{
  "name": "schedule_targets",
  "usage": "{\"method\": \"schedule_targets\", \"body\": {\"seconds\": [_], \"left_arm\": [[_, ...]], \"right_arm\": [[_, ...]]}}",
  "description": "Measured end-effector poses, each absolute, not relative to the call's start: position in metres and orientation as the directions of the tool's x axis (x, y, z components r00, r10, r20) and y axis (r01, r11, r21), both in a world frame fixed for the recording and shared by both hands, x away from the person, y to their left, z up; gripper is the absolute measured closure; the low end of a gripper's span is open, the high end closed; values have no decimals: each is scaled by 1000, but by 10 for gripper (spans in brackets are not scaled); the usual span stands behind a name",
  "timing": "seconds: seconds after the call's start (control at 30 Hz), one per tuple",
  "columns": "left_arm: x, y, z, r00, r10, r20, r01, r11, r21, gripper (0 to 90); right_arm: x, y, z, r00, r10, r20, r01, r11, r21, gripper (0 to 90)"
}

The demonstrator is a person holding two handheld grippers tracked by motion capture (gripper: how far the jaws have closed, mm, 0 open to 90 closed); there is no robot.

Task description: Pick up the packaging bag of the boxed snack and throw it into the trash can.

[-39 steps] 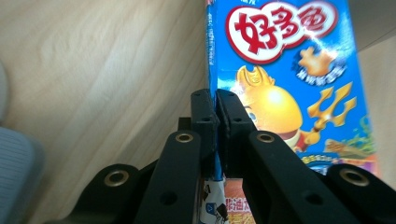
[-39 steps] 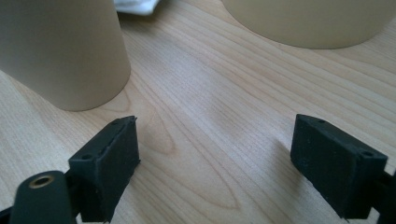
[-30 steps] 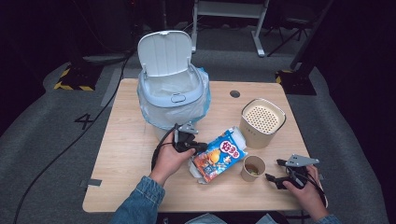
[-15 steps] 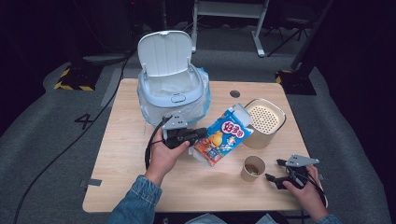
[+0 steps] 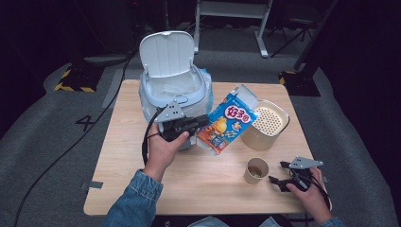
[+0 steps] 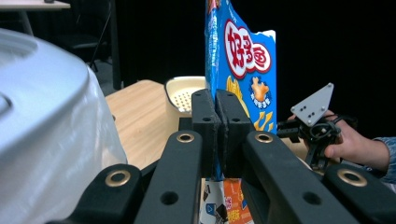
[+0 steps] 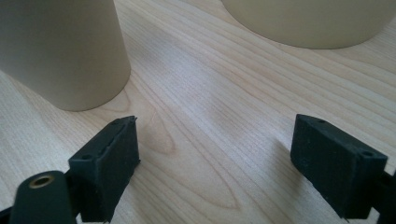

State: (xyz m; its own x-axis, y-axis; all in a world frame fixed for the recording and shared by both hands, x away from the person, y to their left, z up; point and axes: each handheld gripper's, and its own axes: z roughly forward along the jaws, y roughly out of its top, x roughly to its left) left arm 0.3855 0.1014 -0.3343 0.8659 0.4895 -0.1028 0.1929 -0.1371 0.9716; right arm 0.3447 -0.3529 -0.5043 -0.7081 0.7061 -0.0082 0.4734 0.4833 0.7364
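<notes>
L gripper (image 5: 201, 122) is clamping the snack bag (image 5: 228, 122) by its edge, jaws pressed together on the foil w/ no gap showing in the left gripper view. The bag is hanging clear of the table (image 5: 118, 189), tilted, between the bin (image 5: 156, 90) and the strainer tub (image 5: 267, 124), its top corner overlapping the tub's rim in the high view.

Surroundings: the bin is sitting right behind the L hand (image 5: 163, 146), lid (image 5: 166, 53) standing open & upright, a thin plastic liner bulging over its rim. The bin is crowding the L side of the bag; the tub is crowding the R side. A paper cup (image 5: 256, 170) is standing in front of the tub, something brownish inside, prob. liquid, though too small to tell. R gripper (image 5: 275, 181) is resting low at the table's near R corner, jaws spread wide w/ bare wood between them, the cup just ahead of one jaw in the right gripper view.

Materials: the bag is glossy blue-orange foil, flat, w/ crimped ends. The bin is smooth pale-grey plastic w/ rounded sides. The tub is cream, round, w/ a perforated top. The cup is plain tan paper, tapering. The table is light wood grain, w/ rounded corners.

Room: the near-L & centre-front part of the table is lying bare; the far-R corner is bare except for a small dark round spot. The floor around is grey carpet, w/ cables trailing at far L.
</notes>
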Motion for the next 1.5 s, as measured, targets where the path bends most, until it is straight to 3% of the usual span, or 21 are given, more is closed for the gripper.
{"method": "schedule_targets", "body": {"seconds": [0.8,1.5], "left_arm": [[403,134,-269,828,557,-57,128,-89,988,873],[426,148,-221,744,663,-83,62,55,997,874]], "right_arm": [[344,-353,-504,-708,706,-9,473,483,737,156],[344,-353,-504,-707,707,-10,473,483,737,156]]}}
